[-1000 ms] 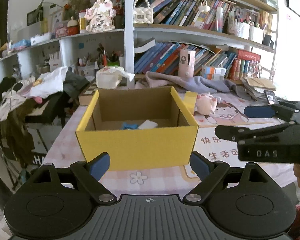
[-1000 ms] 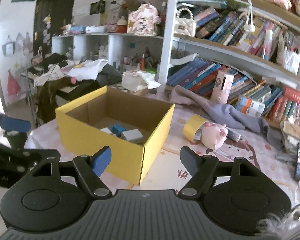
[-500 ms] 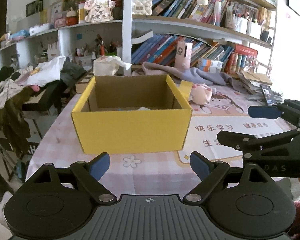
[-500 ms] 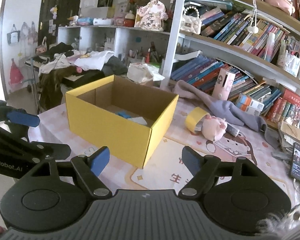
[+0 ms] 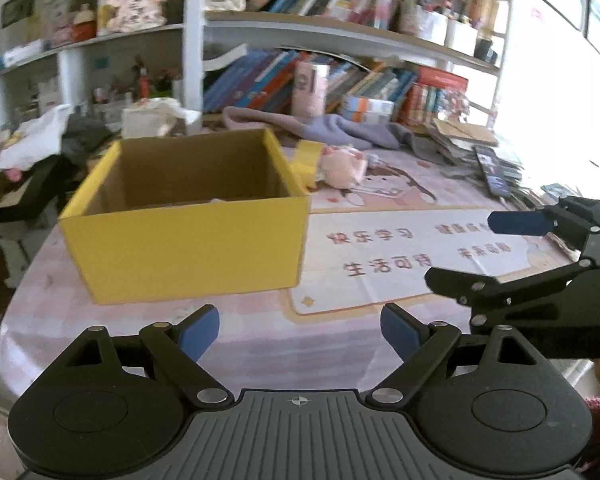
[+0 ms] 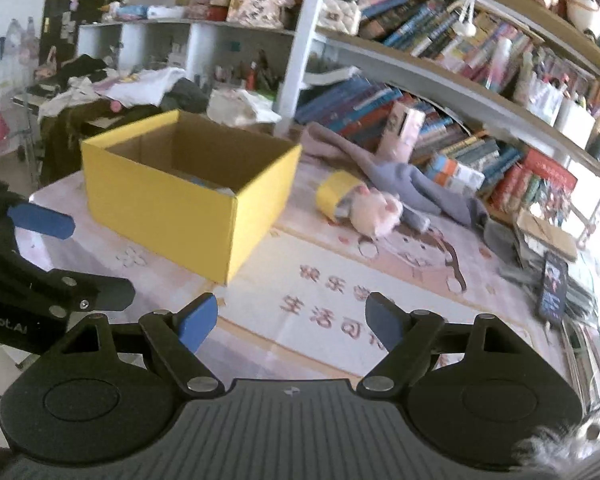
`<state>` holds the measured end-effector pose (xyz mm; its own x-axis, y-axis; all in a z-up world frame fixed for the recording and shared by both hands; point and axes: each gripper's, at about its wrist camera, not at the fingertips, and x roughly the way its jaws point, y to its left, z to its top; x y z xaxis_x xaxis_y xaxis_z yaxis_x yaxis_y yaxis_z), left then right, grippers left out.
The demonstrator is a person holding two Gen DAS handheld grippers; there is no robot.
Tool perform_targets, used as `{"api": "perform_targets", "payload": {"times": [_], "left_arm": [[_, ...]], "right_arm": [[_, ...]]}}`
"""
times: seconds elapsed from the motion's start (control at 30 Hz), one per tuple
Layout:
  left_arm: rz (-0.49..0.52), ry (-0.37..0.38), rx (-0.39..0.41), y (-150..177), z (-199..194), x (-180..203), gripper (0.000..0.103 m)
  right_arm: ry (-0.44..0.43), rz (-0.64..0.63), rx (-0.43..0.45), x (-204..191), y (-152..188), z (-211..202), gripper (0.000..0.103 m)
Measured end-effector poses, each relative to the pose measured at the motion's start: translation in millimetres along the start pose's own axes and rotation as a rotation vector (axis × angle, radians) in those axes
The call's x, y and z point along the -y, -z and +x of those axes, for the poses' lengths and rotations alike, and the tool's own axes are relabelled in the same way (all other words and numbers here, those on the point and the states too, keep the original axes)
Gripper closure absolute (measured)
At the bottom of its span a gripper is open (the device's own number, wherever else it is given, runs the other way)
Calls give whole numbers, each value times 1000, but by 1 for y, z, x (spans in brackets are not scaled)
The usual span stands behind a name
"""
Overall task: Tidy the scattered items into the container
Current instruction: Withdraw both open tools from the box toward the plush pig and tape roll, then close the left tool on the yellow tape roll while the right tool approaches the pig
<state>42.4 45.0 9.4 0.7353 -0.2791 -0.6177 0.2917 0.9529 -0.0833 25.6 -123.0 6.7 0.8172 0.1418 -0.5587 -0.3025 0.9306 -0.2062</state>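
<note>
Grippers, left gripper (image 5: 300,334) and right gripper (image 6: 291,320), hover spread and empty near the yellow box (image 5: 188,246), the right's jaws having just been widening.

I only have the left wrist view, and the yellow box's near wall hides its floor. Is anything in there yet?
Observer: Yes. The right wrist view looks over a corner of the yellow box, and small items, white and what looks like blue, lie on its floor.
Operator: And the yellow thing poking out behind the box's right wall?
Observer: That is a roll of yellow tape. It stands on edge, apart from the box, with the pink plush toy against it.
</note>
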Motion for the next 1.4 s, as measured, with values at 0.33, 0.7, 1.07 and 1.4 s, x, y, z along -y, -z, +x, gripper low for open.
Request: {"api": "perform_targets", "payload": {"times": [0.33,0.7,1.07,1.4], "left_arm": [[89,88,-40,-11,26,29,13],[131,127,-59,-30,61,55,13],[143,140,-93,-58,114,85,13],[123,79,-116,-100,174,114,13]], "right_arm": [[64,105,-63,31,18,2,23],[105,141,-83,70,20,17,23],[111,164,-113,127,20,53,23],[67,174,-113,199,8,101,23]]}}
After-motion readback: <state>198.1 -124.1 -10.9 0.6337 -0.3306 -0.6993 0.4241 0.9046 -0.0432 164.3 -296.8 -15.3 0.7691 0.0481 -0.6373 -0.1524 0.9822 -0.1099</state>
